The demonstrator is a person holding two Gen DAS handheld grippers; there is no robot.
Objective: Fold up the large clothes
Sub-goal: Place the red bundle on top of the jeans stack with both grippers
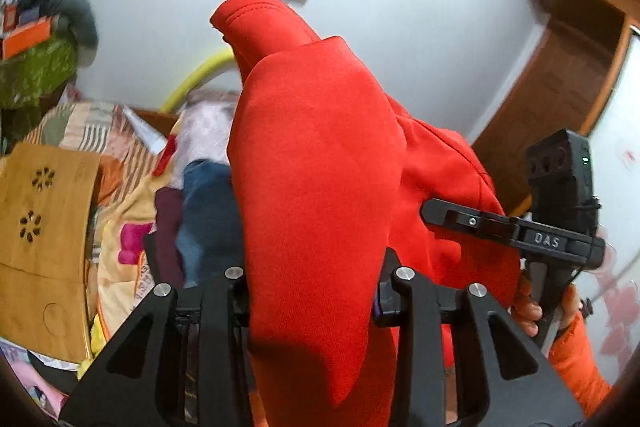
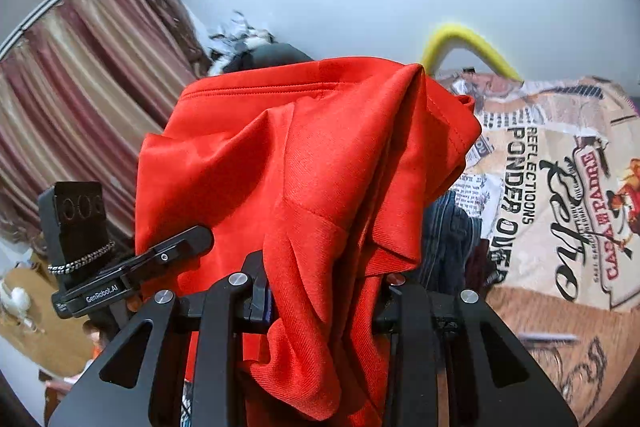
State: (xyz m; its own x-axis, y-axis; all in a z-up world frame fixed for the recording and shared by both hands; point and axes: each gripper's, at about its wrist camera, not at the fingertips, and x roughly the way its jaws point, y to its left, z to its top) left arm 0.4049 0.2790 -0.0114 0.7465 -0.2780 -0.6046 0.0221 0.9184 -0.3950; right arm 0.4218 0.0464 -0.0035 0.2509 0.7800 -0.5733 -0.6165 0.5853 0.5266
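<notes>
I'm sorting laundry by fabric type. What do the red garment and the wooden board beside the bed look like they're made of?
The red garment looks like a thick matte knit, perhaps cotton fleece: a fine diagonal weave shows, a stitched hem, and soft heavy folds. The wooden board, on the left of the left view, looks like pale bamboo or light wood with a smooth finish and flower-shaped cut-outs; its grain is too blurred to be sure.

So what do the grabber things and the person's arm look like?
Both grippers, left and right, are matte black with silver round bolts and triangular cut-outs. One wears white "DAS" lettering, the other "GenRobot.AI". The person's sleeve is puffy orange.
</notes>
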